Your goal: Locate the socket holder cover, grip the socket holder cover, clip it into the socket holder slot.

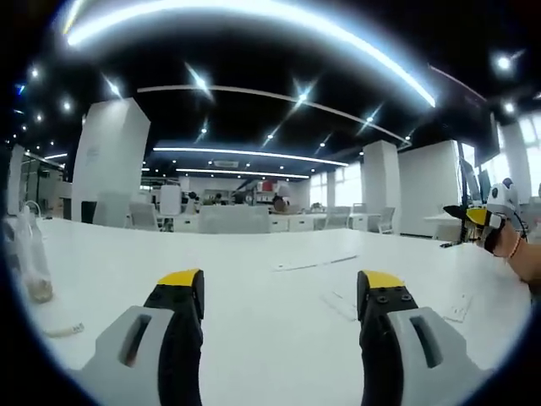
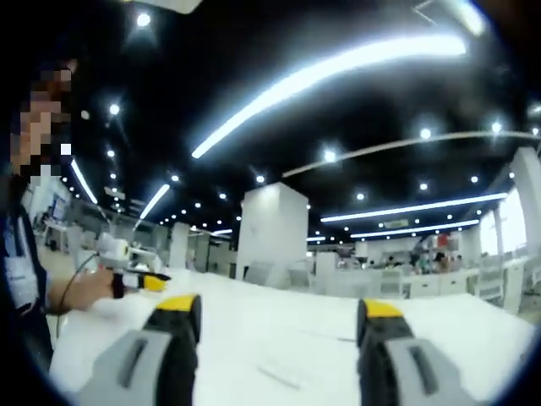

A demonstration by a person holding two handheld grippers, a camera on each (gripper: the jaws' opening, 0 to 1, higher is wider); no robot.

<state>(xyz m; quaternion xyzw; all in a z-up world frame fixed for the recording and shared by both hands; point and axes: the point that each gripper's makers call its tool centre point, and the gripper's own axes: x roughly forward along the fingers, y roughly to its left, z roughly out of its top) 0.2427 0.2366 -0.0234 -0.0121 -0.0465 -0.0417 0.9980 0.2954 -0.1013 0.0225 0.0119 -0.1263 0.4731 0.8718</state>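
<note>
On the white counter [image 1: 254, 254], a clear plastic bottle [image 1: 32, 258] stands at the far left. The left tool [image 1: 280, 283] hovers over the counter, jaws spread wide, nothing between them. Flat white strips, perhaps socket holder cover pieces [image 1: 314, 264], lie on the counter beyond it. The right tool [image 2: 277, 311] is likewise wide apart and empty above the counter, beside a white pillar [image 2: 272, 228].

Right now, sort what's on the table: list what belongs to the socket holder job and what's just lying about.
Job:
- flat white pieces on the white table, possibly the cover and holder; too small to tell
- left gripper, open
- right gripper, open

Lying about:
- clear bottle at the table's edge
- small white scrap near it
</note>
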